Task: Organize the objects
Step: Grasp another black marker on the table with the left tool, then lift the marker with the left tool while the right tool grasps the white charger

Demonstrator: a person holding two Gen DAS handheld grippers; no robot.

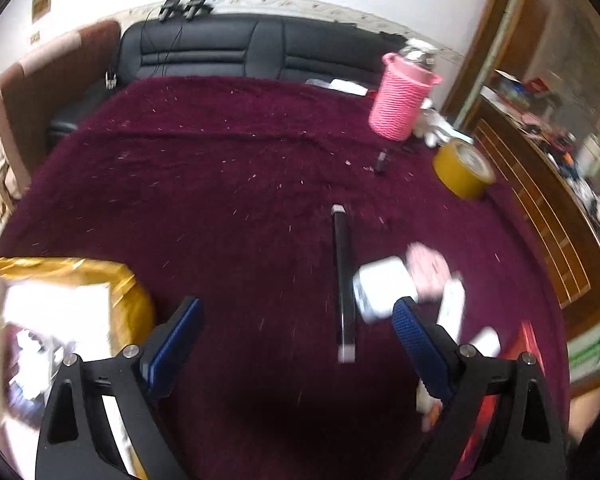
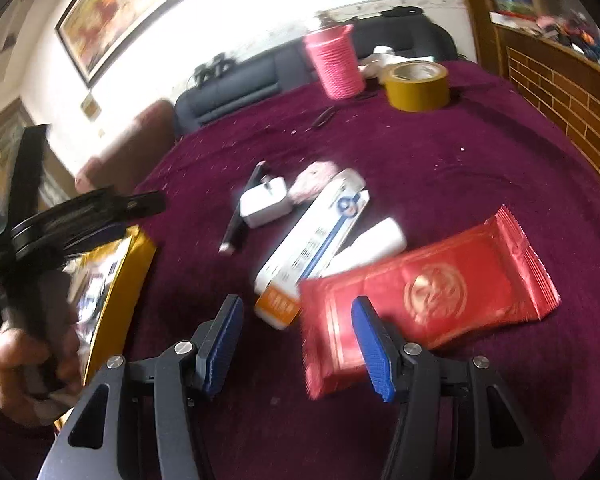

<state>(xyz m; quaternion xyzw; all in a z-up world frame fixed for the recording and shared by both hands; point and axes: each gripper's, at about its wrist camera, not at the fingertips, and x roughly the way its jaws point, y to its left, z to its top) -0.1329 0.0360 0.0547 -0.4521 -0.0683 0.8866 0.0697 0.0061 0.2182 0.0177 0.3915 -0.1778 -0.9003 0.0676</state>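
A: Both your grippers are released and empty: the left gripper point(image 1: 296, 320) hangs over bare cloth beside the black pen point(image 1: 343, 280), the right gripper point(image 2: 298, 340) just short of the red packet point(image 2: 428, 292).

B: So you're between picks?

A: I judge so. Next, close on the packet's near edge. The gold box point(image 2: 120, 292) at your left holds blurred items; the pink basket point(image 2: 334, 62) holds something I can't make out.

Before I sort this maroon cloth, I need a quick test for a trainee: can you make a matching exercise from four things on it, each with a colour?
Things:
1. foil snack packet
2. ribbed woven basket
3. wide roll of tape
4. square plug charger

Colours:
A. white
B. yellow-brown
C. red
D. pink

Pairs: 1-C, 2-D, 3-B, 4-A
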